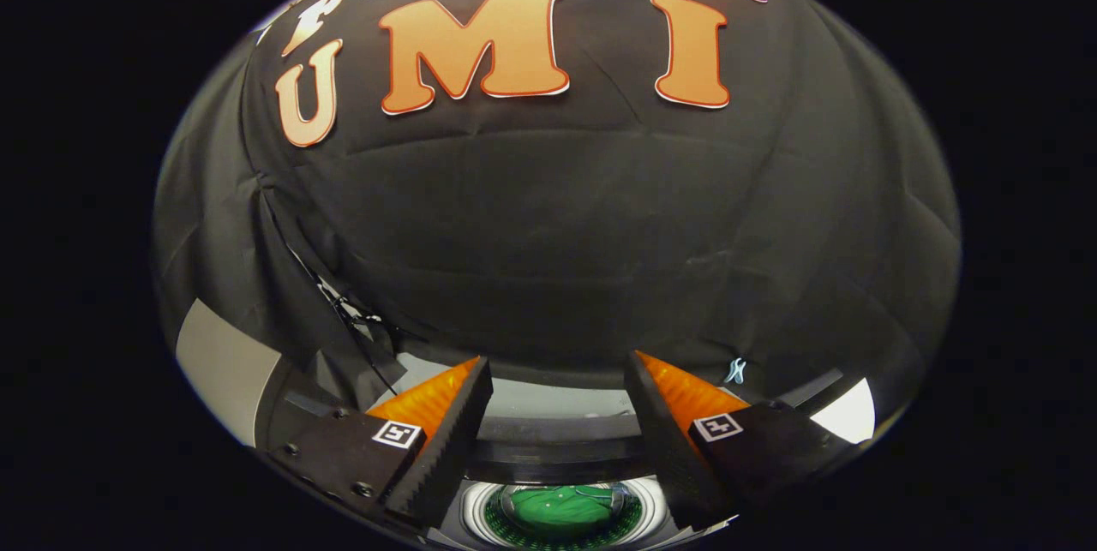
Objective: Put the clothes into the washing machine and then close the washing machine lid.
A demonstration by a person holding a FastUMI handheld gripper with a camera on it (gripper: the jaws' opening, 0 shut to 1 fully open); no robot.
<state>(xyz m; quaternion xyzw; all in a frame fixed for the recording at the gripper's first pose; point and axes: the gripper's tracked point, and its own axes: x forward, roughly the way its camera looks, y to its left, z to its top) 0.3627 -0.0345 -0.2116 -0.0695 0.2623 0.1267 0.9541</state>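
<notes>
My gripper point(557, 380) sits with its fingers spread wide apart, and I have nothing held between them; the gap between the fingertips is bare. Looking down between the fingers, low in my view, I see the washing machine point(561, 457), its dark rim curving across from one finger to the other with a paler panel just behind it. Below that rim the drum opening shows as a pale ring, and inside it lies the green clothes point(561, 506), bunched up in the bottom of the drum with a perforated wall around it. So the clothes are already inside the machine, beneath and between my fingers, not touching them. I cannot make out the lid from here, so I cannot tell how it stands. Beyond the fingertips the booth wall point(566, 234) of creased black cloth rises. A pale grey surface point(224, 367) shows off to the left of the left finger.
</notes>
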